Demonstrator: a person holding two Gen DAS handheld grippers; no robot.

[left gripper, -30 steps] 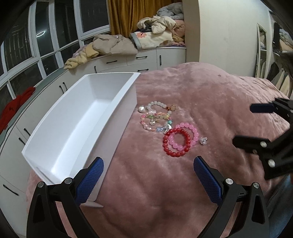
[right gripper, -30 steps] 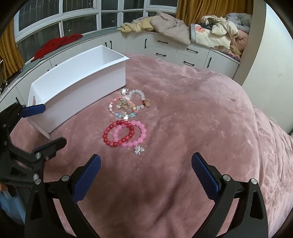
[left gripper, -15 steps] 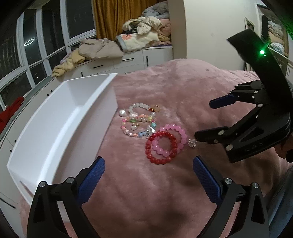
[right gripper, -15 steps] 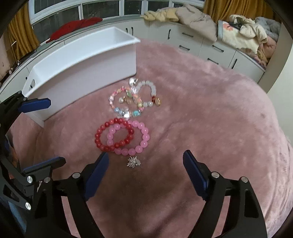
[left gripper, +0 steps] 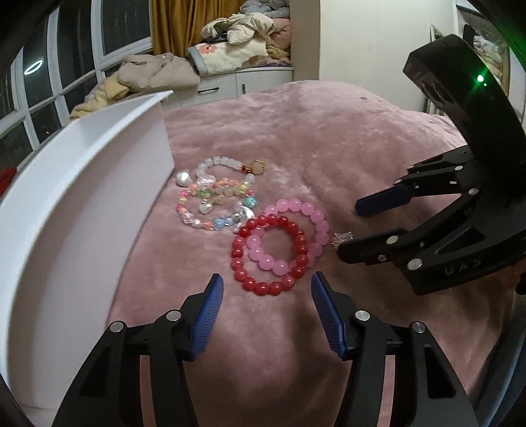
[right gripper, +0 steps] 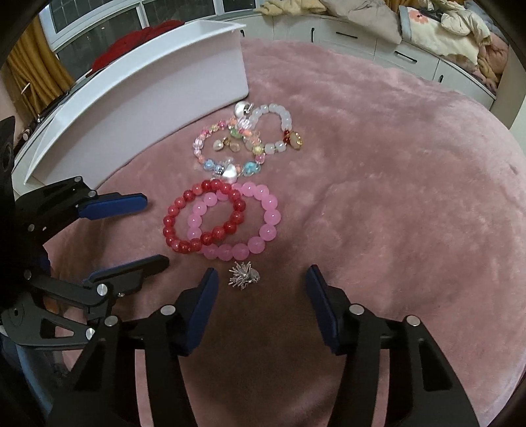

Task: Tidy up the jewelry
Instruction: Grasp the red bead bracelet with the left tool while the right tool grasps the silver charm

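Note:
Jewelry lies on a pink blanket (right gripper: 378,170): a red bead bracelet (left gripper: 241,272) (right gripper: 171,226) overlapping a pink bead bracelet (left gripper: 315,220) (right gripper: 268,213), a multicolour bead bracelet (left gripper: 210,210) (right gripper: 210,162), a white bead bracelet (left gripper: 217,162) (right gripper: 282,118) and a small silver brooch (right gripper: 243,275) (left gripper: 342,237). A white bin (left gripper: 75,203) (right gripper: 141,95) stands beside them. My left gripper (left gripper: 267,297) is open, just short of the red bracelet. My right gripper (right gripper: 261,289) is open, its fingers either side of the brooch.
White cabinets with piled clothes and bedding (left gripper: 230,42) (right gripper: 437,29) line the windows behind the bed. The blanket stretches to the right of the jewelry. The right gripper body (left gripper: 460,203) crowds the right of the left wrist view.
Both grippers have moved in close to the jewelry and their jaws have narrowed. The right gripper has come down around the brooch; the left has neared the red bracelet.

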